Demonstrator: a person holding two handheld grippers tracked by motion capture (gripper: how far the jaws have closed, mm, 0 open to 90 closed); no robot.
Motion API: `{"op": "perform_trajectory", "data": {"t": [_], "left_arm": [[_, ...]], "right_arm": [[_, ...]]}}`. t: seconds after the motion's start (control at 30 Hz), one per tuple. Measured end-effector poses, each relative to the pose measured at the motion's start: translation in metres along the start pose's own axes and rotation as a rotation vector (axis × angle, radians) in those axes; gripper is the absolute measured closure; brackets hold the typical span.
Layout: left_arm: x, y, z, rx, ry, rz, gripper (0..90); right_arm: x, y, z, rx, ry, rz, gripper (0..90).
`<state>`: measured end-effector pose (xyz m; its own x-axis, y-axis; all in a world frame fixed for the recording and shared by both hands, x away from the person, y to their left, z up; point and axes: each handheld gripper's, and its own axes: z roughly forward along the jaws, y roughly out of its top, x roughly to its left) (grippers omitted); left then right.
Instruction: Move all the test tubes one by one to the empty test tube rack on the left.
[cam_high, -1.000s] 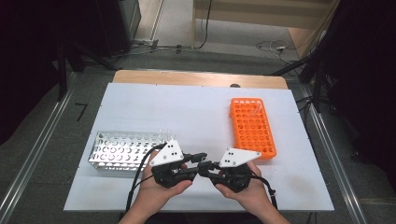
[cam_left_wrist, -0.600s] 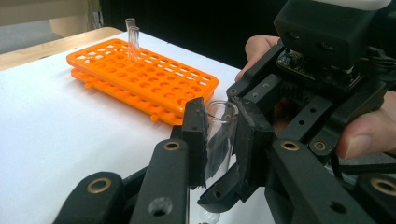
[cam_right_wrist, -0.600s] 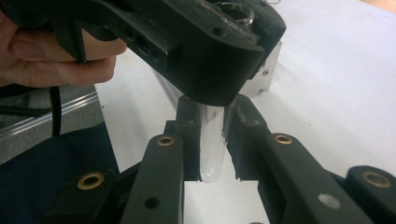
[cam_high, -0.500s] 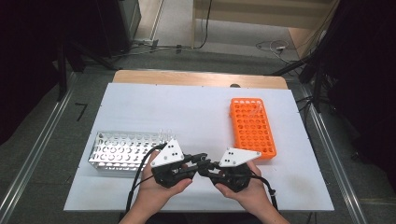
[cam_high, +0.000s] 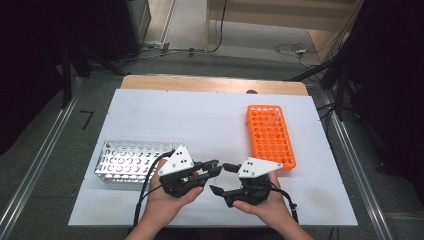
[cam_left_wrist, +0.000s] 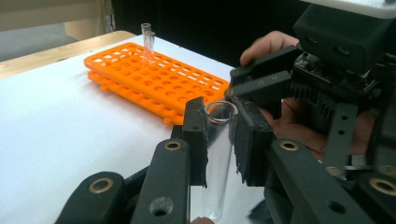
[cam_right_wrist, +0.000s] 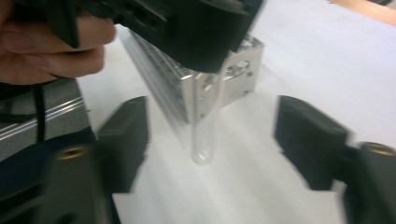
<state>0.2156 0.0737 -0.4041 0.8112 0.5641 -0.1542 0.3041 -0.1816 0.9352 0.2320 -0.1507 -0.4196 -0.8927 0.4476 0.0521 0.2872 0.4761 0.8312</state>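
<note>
Low over the table (cam_high: 150, 107), the left gripper (cam_left_wrist: 219, 135) pinches a clear glass test tube (cam_left_wrist: 217, 158) upright, while the right gripper (cam_right_wrist: 210, 135) faces it, jaws spread wide.

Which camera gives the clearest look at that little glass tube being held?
The left gripper view: the glass test tube stands sharp and close between the left tool's pads. The right gripper view shows its blurred lower end; from the high view I can't make it out.

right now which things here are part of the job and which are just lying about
In use:
glass tube, clamped in left gripper
right gripper, open, facing the tube
orange rack, two tubes standing in it
metal rack

Lying about:
cables on the floor
table, bare otherwise
</note>
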Motion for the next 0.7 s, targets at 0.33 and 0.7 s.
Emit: {"op": "perform_trajectory", "data": {"t": [0.33,0.7], "left_arm": [[0.009,0.005,-0.009,-0.015,0.026,0.0,75.8],[0.026,0.013,-0.026,-0.043,0.068,-0.005,75.8]], "right_arm": [[-0.016,-0.002,-0.012,-0.048,0.009,0.047,0.0],[-0.032,-0.006,-0.027,-0.073,-0.04,0.068,0.0]]}}
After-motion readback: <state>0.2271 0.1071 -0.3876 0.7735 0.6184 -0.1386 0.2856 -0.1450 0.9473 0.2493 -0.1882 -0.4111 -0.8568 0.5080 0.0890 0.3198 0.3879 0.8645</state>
